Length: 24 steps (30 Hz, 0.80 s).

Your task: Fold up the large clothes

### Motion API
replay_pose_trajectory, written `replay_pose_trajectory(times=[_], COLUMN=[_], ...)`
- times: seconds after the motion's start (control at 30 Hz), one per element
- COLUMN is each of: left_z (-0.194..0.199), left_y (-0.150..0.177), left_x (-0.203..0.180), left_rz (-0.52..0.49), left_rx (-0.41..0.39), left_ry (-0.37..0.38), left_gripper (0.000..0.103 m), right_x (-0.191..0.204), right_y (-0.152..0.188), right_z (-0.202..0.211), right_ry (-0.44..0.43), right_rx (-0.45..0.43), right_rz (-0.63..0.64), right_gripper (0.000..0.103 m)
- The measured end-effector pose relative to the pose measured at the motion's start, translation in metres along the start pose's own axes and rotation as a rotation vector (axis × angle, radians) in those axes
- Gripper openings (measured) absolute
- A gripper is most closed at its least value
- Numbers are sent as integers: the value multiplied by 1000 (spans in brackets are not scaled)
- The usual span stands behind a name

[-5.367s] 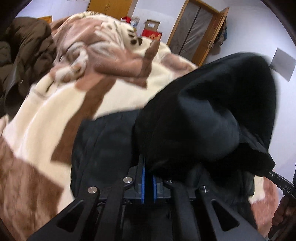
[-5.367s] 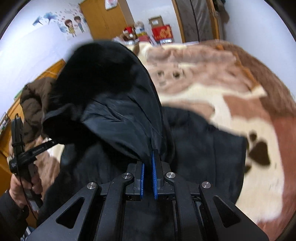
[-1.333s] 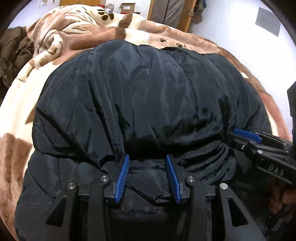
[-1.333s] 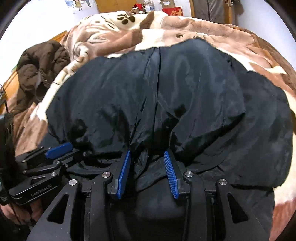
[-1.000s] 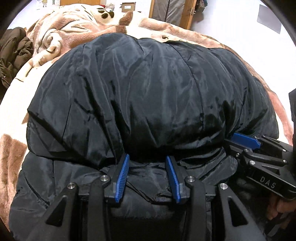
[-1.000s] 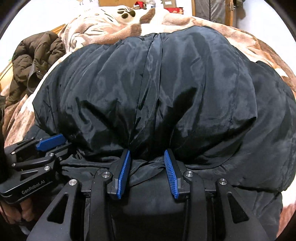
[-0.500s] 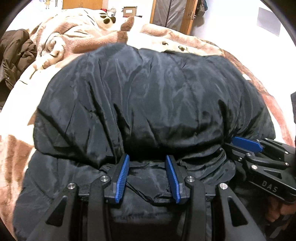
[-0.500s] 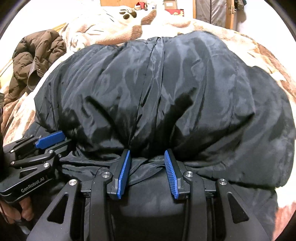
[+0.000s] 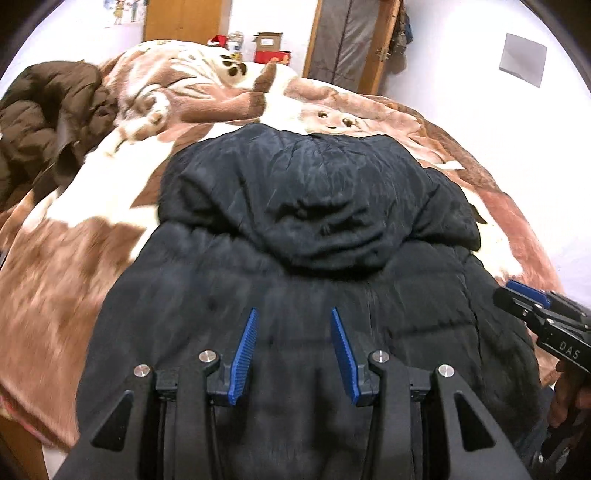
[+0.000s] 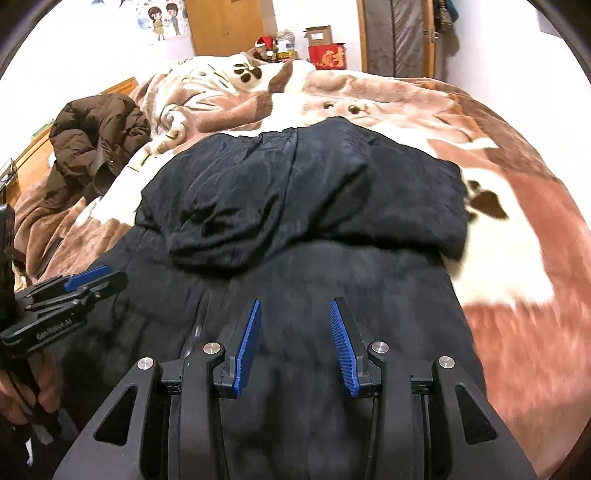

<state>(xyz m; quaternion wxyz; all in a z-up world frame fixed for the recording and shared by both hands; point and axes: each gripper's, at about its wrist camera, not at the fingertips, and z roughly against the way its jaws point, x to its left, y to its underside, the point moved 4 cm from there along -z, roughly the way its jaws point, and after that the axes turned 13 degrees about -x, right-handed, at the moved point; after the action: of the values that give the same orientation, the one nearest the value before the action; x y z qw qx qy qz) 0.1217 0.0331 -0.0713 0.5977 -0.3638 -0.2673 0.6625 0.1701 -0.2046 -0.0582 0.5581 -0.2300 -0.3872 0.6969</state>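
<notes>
Black padded nylon coat (image 9: 306,266) looks bulky, soft and slippery; best taken at its near hem. Left gripper (image 9: 293,345) and right gripper (image 10: 294,341) hover with jaws apart, holding nothing.

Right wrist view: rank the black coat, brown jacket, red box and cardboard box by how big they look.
1. black coat
2. brown jacket, though it lies farther back
3. red box and cardboard box: alike and far off, so not ranked apart
</notes>
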Motion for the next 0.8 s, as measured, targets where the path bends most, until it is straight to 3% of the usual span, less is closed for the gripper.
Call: replay_pose_trajectory(times=[0.33, 0.43, 0.5, 0.67, 0.8], left_z=[53, 58, 60, 62, 48], left_y=[27, 28, 27, 24, 30], left_x=[27, 43, 54, 85, 115], left_rz=[-8, 5, 20, 44, 73], left_rx=[-21, -27, -35, -53, -14], left_ry=[-68, -94, -116, -164, -200], left_gripper=[44, 53, 58, 67, 67], right_x=[-27, -46, -55, -77, -98], right_y=[55, 64, 68, 73, 79], right_z=[55, 61, 64, 66, 61], right_ry=[55, 90, 101, 137, 157], right_rx=[30, 32, 33, 36, 54], right_rz=[-21, -62, -87, -128, -183], right_gripper=[46, 50, 61, 62, 62])
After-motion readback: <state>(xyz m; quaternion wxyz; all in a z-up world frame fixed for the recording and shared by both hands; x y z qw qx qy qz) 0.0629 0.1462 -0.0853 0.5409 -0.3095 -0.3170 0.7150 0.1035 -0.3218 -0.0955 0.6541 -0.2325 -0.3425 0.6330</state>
